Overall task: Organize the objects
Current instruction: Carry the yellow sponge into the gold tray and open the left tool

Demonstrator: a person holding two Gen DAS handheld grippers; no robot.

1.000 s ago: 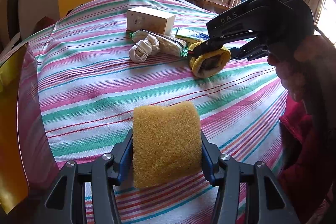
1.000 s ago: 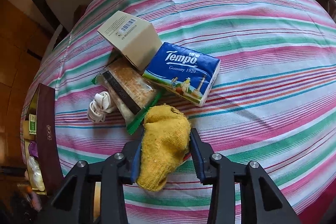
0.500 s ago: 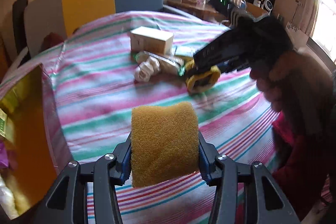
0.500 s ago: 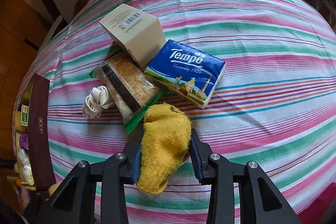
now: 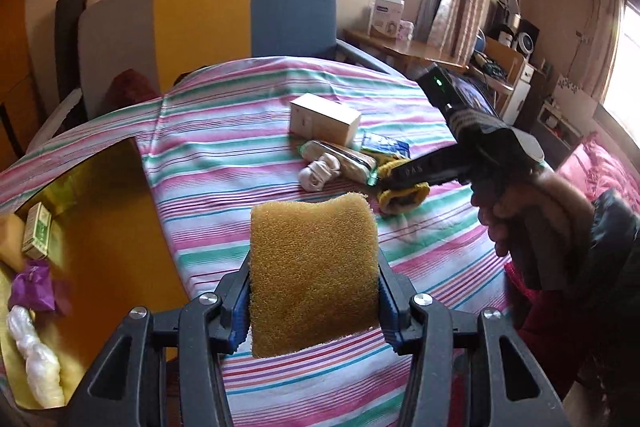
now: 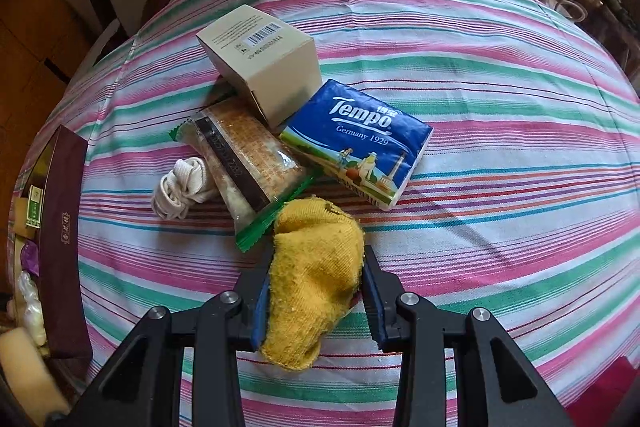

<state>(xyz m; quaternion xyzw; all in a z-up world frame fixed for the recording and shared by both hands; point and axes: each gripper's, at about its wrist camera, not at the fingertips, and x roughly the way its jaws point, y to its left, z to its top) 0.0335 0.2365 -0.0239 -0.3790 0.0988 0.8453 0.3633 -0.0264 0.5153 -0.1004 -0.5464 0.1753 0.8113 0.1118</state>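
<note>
Left wrist view: the left gripper is pinching a yellow sponge between its two blue pads, carrying it clear above the striped tablecloth.
Left jaws: they have just been closing a little, with the sponge squeezed between them.
Open box: a gold-lined box is sitting at the left edge of the table, holding a small green-and-white carton, a purple wrapper and a white plastic-wrapped bundle.
Right wrist view: the right gripper is clamping a yellow cloth, its fingers pressed into both sides of the bundle.
Right jaws: they have just been closing, the cloth caught between them.
Cloth's place: it is sitting low over the tablecloth, just beside the green edge of a cracker packet; contact with the table is hard to tell.
Pile ahead: a beige cardboard box is resting against the packet, a blue Tempo tissue pack is lying just right of it, and a coiled white cord is touching the packet's left side.
</note>
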